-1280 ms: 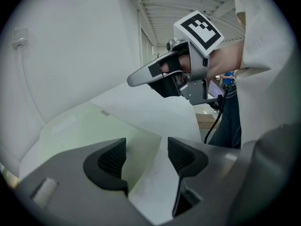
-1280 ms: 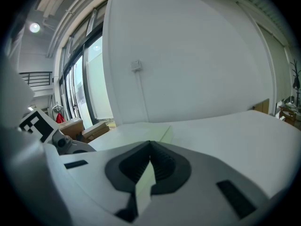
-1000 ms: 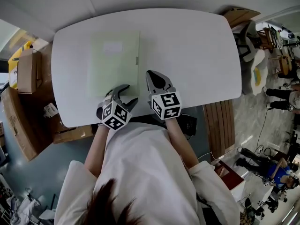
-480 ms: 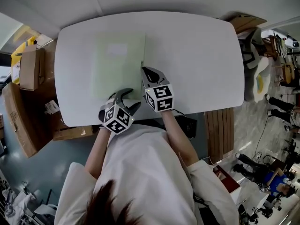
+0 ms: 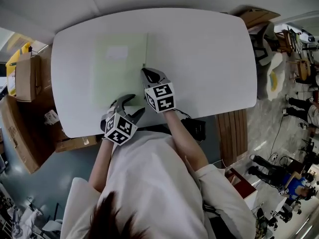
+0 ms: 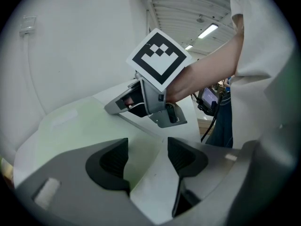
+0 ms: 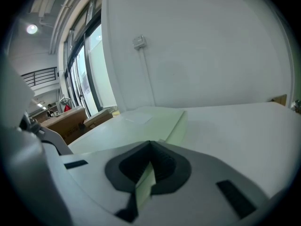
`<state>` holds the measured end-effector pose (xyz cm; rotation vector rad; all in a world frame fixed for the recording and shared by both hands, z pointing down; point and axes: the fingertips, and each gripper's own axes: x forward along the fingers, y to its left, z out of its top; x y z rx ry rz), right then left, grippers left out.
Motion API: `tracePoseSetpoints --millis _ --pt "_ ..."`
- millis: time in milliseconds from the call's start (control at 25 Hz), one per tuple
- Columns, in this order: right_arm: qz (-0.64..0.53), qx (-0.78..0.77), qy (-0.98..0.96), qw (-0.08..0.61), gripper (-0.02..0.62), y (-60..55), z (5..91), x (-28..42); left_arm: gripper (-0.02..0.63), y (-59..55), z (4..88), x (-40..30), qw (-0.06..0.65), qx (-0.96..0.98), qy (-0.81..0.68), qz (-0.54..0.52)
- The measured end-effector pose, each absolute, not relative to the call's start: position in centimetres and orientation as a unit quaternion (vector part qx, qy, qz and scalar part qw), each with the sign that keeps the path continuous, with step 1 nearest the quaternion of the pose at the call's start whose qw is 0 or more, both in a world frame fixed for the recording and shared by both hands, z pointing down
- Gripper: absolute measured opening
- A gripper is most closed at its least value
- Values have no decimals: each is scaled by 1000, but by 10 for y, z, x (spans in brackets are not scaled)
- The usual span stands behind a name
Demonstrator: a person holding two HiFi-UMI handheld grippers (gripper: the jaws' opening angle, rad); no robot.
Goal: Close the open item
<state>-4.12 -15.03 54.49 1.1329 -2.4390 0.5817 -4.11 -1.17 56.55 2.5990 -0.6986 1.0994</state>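
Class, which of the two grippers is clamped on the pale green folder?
The right gripper, its jaws shut on the folder's right edge; the left gripper's jaws stand apart, holding nothing.

Overhead view, low gripper views, folder (image 5: 119, 68) shared

The folder (image 5: 117, 68) lies flat on the worktop (image 5: 209, 59), on its left half, at about 10 o'clock from the person. The right gripper (image 5: 145, 71) sits at the folder's 3 o'clock edge, its fingers pinched on a thin part of that edge. The left gripper (image 5: 133, 103) is at the folder's 6 o'clock edge, near the right corner, with its fingers apart above it. Cardboard boxes (image 5: 22, 76) stand on the floor beyond the worktop's 9 o'clock side. A slatted bench (image 5: 232, 133) stands at its 4 o'clock corner.
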Motion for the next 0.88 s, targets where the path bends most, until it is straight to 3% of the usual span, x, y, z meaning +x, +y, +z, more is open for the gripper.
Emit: tracePoseSetpoints --millis 600,880 --pt "204 433 -867 139 5 -118 506 -20 258 -11 563 -46 129 891 -267 344" --pt "197 434 -868 137 5 -102 497 -12 112 -28 545 -49 116 886 -313 323"
